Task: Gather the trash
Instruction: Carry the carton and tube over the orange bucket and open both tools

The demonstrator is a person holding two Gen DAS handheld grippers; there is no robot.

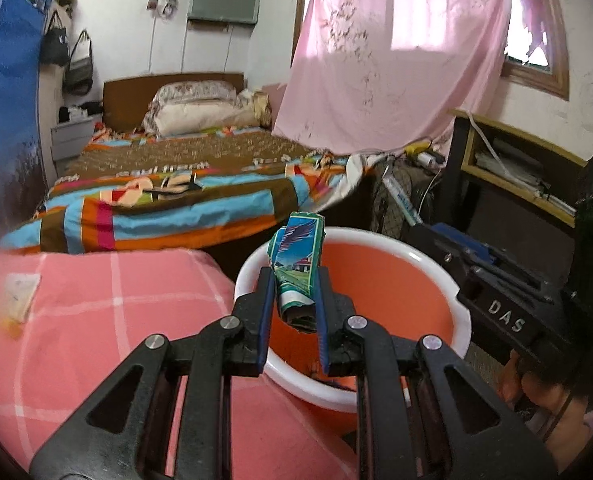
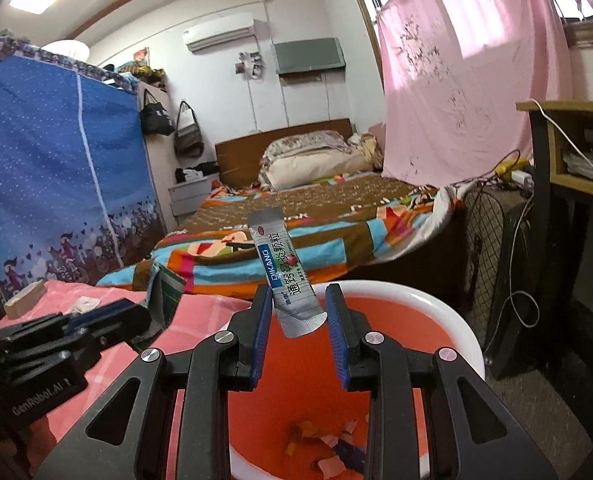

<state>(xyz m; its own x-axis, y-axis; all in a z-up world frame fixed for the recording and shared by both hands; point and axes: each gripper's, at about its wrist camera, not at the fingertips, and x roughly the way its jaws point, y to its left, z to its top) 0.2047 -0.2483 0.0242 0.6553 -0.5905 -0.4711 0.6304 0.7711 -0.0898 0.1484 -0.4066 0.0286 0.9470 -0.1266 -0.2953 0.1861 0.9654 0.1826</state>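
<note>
Lower centre of both views: left gripper (image 1: 295,280) clamping crumpled green-blue printed carton (image 1: 297,264), right gripper (image 2: 299,304) with fingers parted around grey foil sachet (image 2: 286,276), apparently just let go, both over orange white-rimmed plastic bin (image 1: 436,280) for dropping.

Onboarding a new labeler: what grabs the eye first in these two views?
The orange bin with a white rim, sitting beside the pink checked cover. Over it, the left claw grips a crumpled green-blue carton, and the right claw has a silver sachet between its open fingers.

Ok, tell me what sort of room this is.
A lived-in bedroom, most likely: a made bed with pillows, a fabric wardrobe, and handbags hung on the wall.
</note>
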